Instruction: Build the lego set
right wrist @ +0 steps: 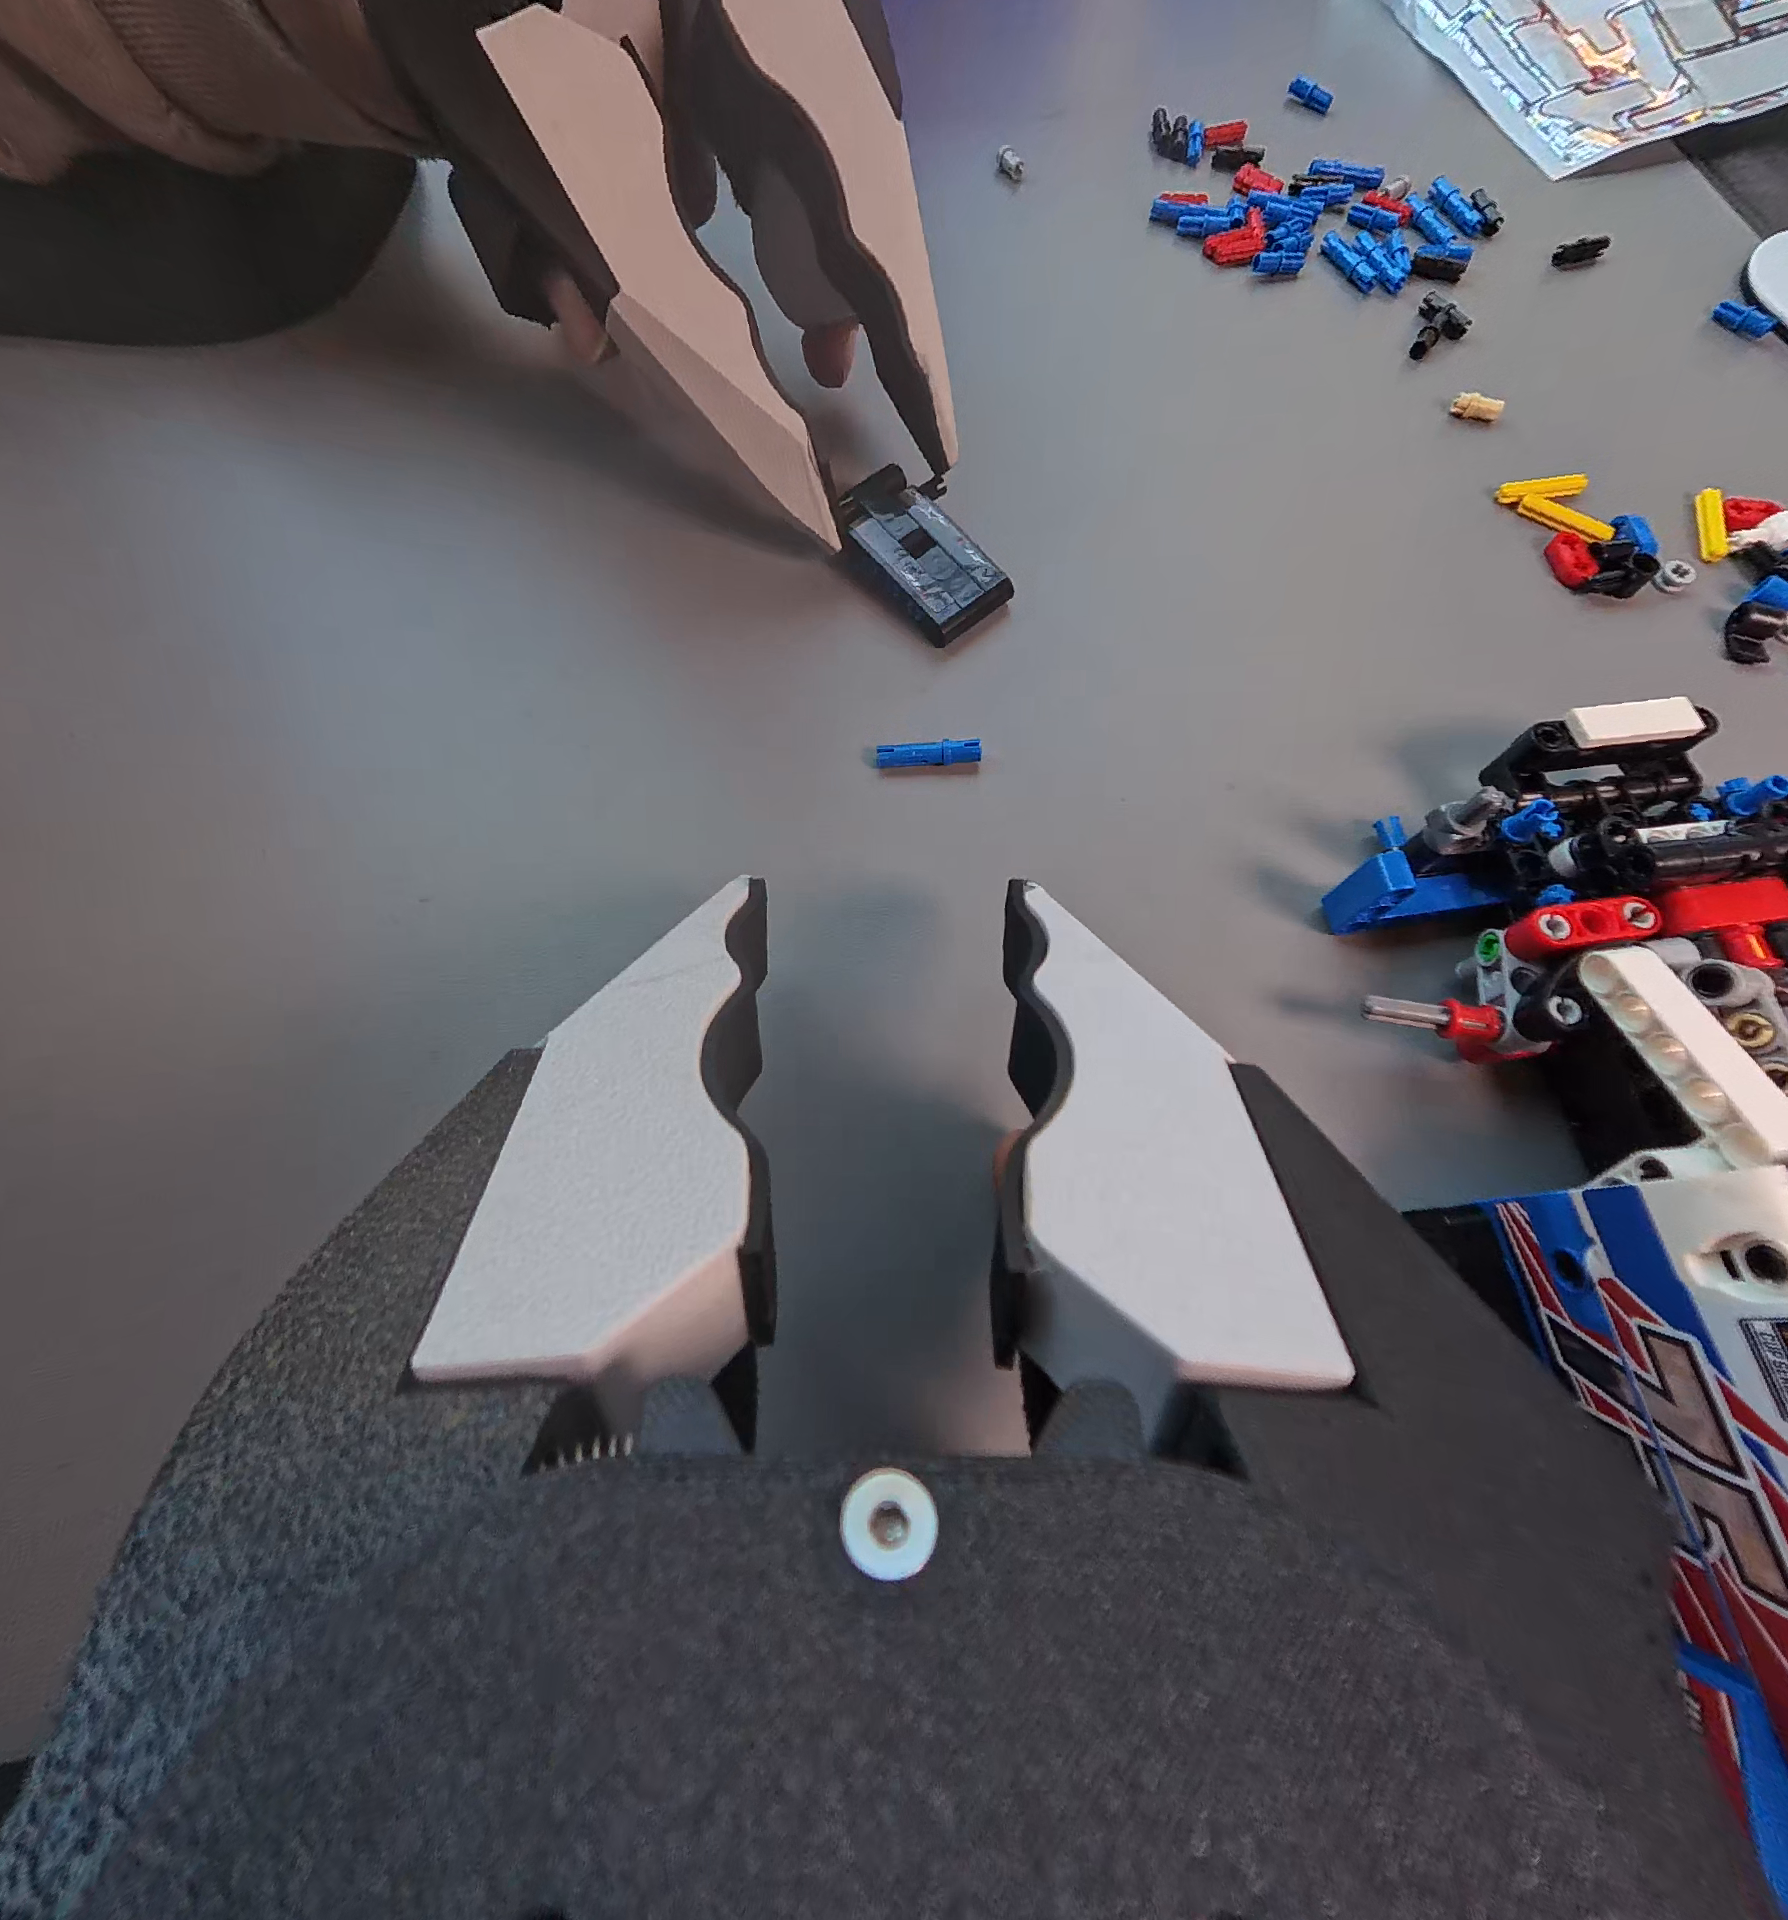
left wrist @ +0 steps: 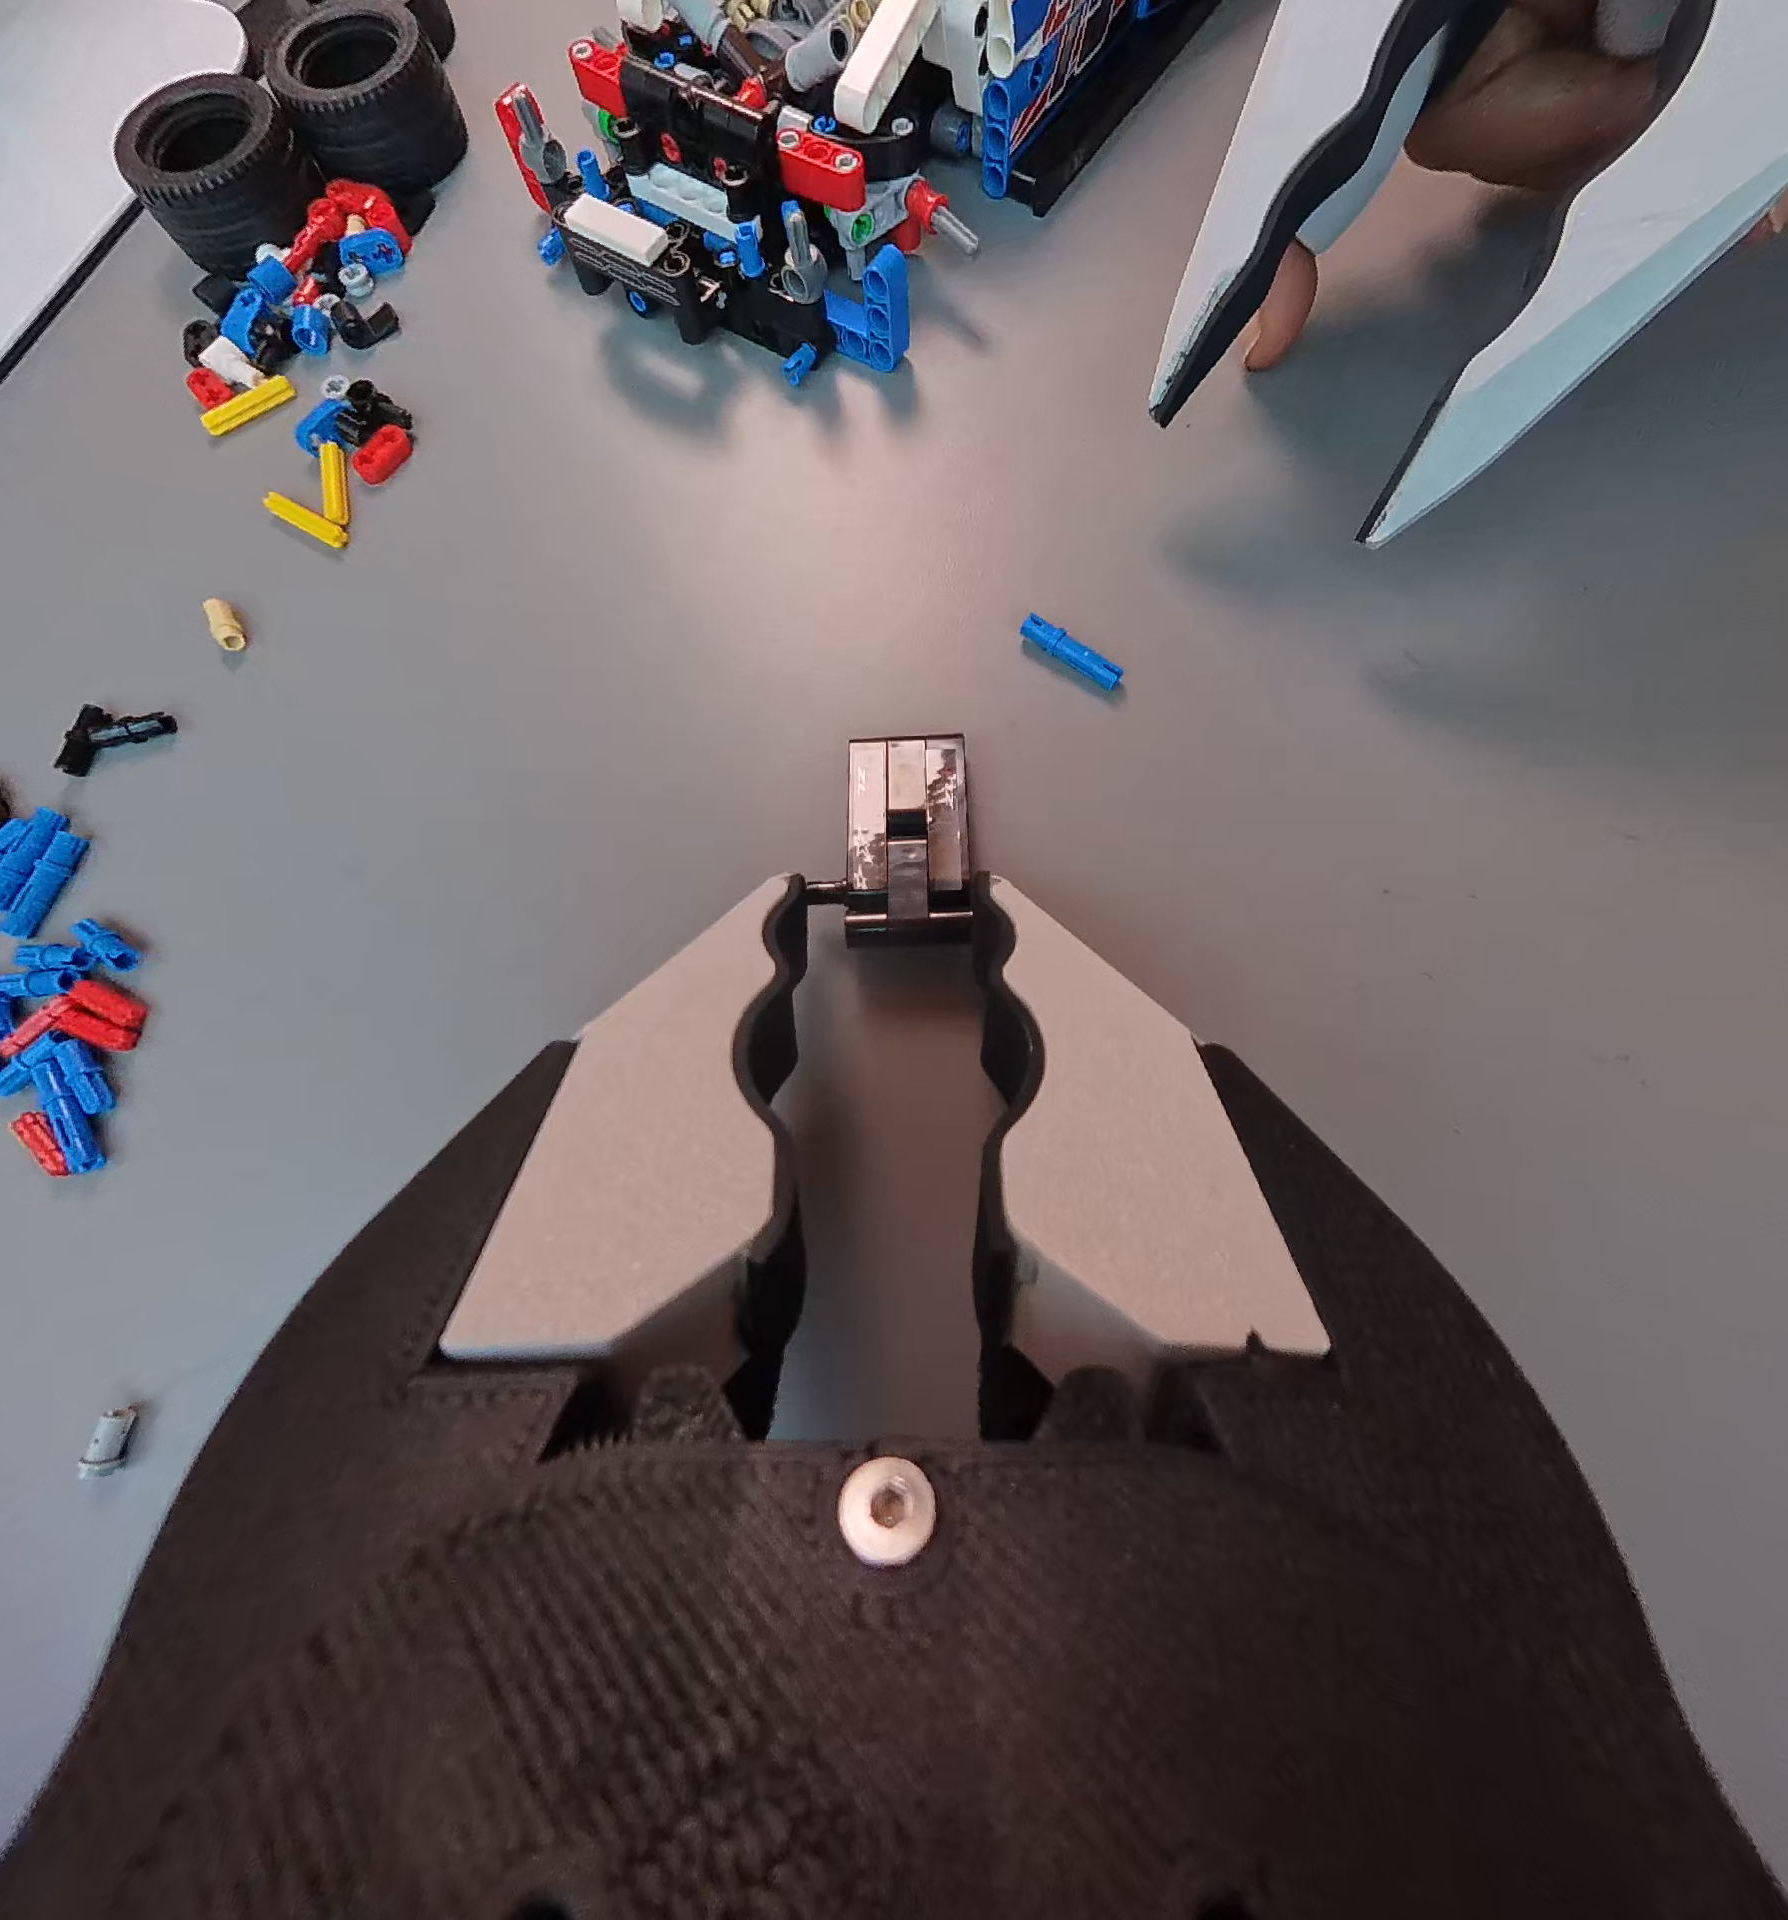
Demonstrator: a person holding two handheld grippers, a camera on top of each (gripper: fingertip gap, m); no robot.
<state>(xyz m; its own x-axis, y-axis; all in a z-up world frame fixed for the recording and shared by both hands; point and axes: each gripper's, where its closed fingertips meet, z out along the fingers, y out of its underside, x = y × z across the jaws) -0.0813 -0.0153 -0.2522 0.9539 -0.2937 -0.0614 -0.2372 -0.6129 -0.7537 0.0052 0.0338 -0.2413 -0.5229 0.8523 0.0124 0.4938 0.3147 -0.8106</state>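
A small black panel piece (left wrist: pixel 909 821) lies on the grey table. My left gripper (left wrist: pixel 888 896) is shut on its near hinge end, one fingertip on each side. The right wrist view shows this too: the left gripper (right wrist: pixel 885 488) holds the black piece (right wrist: pixel 931 571) low at the table. My right gripper (right wrist: pixel 885 888) is open and empty above bare table; it also shows in the left wrist view (left wrist: pixel 1266 478) at the upper right. A blue pin (left wrist: pixel 1070 649) lies loose between the two grippers, also visible in the right wrist view (right wrist: pixel 928 753).
The part-built red, blue and white car (left wrist: pixel 755 156) (right wrist: pixel 1648 987) stands at the table's far side. Black tyres (left wrist: pixel 287 135) and piles of small parts (left wrist: pixel 298 312) (left wrist: pixel 28 997) (right wrist: pixel 1326 218) lie nearby. A printed sheet (right wrist: pixel 1596 73) lies at one corner. About 5 cm separates my right fingertips from the blue pin (left wrist: pixel 1070 649). Look for it in the right wrist view (right wrist: pixel 930 751) too.
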